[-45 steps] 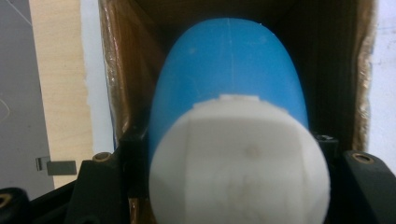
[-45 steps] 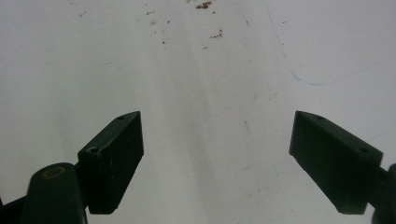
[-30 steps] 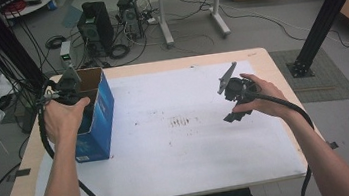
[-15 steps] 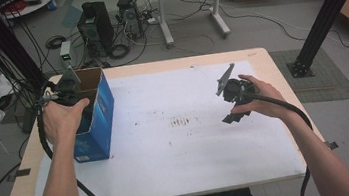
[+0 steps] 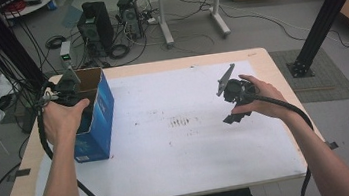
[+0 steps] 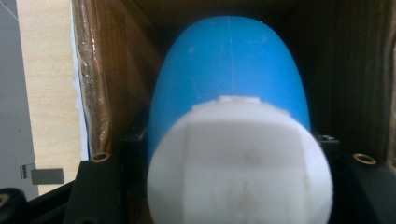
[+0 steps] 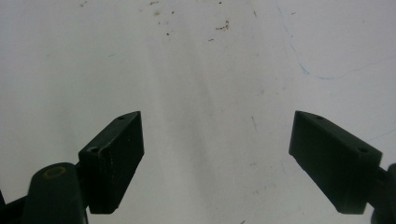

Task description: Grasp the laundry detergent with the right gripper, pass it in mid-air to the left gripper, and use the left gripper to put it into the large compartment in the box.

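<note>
Blue-and-white egg-shaped object [image 6: 233,140] sat between the left gripper's [image 5: 67,91] jaws, inside the open top of the blue cardboard box [image 5: 95,119] at the table's [image 5: 258,57] left edge; jaws looked clenched on it, white end toward the camera. Judgement: step was lowering or lifting it at the box, so keep it centred, clear of the brown inner walls close on both sides. Right gripper [image 7: 217,154] was released, jaws wide, nothing between, hovering over the white mat [image 5: 188,146], well apart. Computer towers [image 5: 95,22] stood on the floor beyond.
</note>
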{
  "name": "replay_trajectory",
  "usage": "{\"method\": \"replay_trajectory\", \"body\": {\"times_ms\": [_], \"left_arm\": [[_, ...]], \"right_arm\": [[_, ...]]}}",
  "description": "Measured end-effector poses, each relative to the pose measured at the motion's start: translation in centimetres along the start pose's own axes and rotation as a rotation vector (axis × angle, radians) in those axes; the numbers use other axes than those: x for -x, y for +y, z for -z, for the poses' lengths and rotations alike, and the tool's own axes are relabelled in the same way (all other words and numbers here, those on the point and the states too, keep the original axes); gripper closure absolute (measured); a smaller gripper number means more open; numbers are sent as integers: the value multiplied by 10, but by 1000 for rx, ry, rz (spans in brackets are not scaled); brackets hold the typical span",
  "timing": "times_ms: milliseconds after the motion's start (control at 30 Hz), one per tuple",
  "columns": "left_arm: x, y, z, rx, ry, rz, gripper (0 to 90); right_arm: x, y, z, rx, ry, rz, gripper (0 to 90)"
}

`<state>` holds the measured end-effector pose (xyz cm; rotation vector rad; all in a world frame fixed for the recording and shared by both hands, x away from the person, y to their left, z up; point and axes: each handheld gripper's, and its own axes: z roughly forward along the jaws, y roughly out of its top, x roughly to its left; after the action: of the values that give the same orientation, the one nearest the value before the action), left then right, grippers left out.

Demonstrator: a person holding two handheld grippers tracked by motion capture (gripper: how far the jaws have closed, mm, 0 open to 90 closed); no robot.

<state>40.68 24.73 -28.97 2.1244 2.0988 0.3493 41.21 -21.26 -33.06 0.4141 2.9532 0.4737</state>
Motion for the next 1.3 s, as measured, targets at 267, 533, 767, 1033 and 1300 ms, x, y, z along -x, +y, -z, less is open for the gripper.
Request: {"method": "replay_trajectory", "body": {"times_ms": [267, 533, 767, 1033, 1300], "left_arm": [[1, 0, 0, 9, 5, -2, 365], [0, 0, 0, 7, -1, -3, 355], [0, -1, 1, 12, -8, -2, 346], [0, -2, 5, 26, -9, 1, 339], [1, -1, 10, 33, -14, 5, 312]], "right_arm": [[0, 0, 0, -1, -1, 2, 179], [0, -1, 0, -4, -1, 0, 179], [0, 0, -1, -5, -1, 1, 179], [0, 0, -1, -6, 0, 1, 179], [0, 1, -1, -7, 1, 1, 179]]}}
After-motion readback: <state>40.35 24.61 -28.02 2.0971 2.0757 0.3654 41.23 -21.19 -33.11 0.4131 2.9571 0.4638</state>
